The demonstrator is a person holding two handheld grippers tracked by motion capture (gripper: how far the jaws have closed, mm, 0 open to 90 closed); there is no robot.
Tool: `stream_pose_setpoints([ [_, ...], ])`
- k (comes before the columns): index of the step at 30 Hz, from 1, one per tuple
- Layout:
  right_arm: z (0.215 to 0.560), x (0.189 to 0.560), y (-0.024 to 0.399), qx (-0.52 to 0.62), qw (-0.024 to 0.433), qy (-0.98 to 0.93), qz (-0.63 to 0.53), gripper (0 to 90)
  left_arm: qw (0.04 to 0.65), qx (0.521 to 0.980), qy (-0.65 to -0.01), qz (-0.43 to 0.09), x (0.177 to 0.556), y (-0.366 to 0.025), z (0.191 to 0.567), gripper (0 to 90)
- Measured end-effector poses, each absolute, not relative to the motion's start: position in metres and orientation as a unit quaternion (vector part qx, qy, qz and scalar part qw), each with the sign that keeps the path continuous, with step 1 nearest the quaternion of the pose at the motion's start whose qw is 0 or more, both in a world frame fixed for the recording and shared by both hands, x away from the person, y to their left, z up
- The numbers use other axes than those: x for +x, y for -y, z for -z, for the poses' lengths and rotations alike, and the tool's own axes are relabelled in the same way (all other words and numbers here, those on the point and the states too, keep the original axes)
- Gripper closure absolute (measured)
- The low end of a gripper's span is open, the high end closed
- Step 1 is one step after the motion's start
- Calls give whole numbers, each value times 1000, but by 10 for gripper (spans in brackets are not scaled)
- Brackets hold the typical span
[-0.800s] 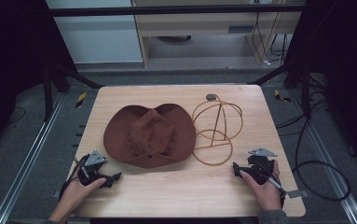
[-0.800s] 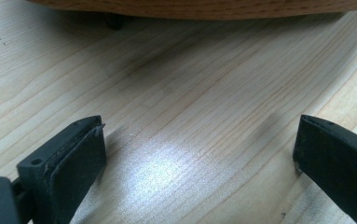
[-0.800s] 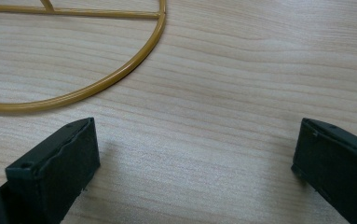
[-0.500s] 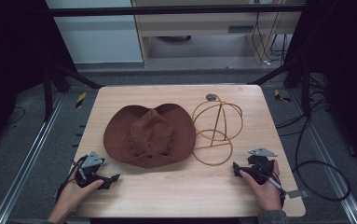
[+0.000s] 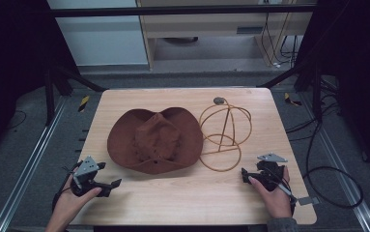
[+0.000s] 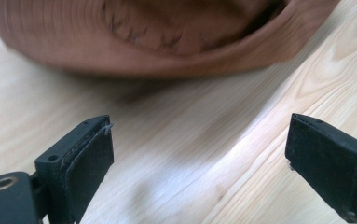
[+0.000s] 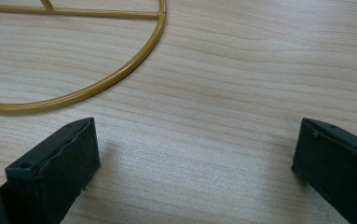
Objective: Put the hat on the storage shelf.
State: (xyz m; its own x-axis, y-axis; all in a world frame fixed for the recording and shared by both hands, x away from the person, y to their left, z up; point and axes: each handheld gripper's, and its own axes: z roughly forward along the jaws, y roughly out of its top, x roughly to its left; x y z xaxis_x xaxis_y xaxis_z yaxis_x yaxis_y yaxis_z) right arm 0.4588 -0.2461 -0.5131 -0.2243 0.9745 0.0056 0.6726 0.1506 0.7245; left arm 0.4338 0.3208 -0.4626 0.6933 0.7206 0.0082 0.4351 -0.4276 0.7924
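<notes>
A brown wide-brimmed hat (image 5: 154, 140) lies crown up in the middle of the wooden table (image 5: 187, 200). A gold wire dome stand (image 5: 223, 135) sits just right of it, touching the brim. My left gripper (image 5: 109, 175) rests near the front left corner, open and pointing at the hat's brim (image 6: 157, 42). Nothing is between the jaws of the left gripper (image 6: 199, 163). My right gripper (image 5: 245, 176) lies at the front right, open and empty, just short of the stand's base ring (image 7: 97, 84). The right gripper (image 7: 195, 168) has only bare wood between its jaws.
A hand holds each gripper from the near edge. Cables trail off the table's right side (image 5: 327, 174). Dark frame posts (image 5: 52, 92) and a cabinet (image 5: 211, 24) stand beyond the far edge.
</notes>
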Motion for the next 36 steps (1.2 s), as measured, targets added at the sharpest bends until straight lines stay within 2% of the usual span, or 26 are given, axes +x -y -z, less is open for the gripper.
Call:
stream_pose_setpoints([
  [6, 513, 459, 246, 573, 244, -719, -310, 4, 413, 830, -329, -180, 435, -305, 438, 64],
  [10, 513, 459, 246, 573, 244, -719, -310, 4, 383, 850, -306, -194, 448, -288, 419, 62],
  [14, 513, 459, 246, 573, 244, -719, -310, 4, 371, 860, -302, -178, 465, -275, 399, 57],
  [17, 513, 459, 246, 572, 243, -719, -310, 4, 341, 876, -292, -175, 483, -261, 380, 59],
  [30, 513, 459, 247, 571, 243, -720, -310, 4, 275, 907, -270, -168, 534, -223, 346, 49],
  [36, 513, 459, 247, 569, 243, -722, -310, 4, 253, 920, -259, -151, 555, -192, 349, 51],
])
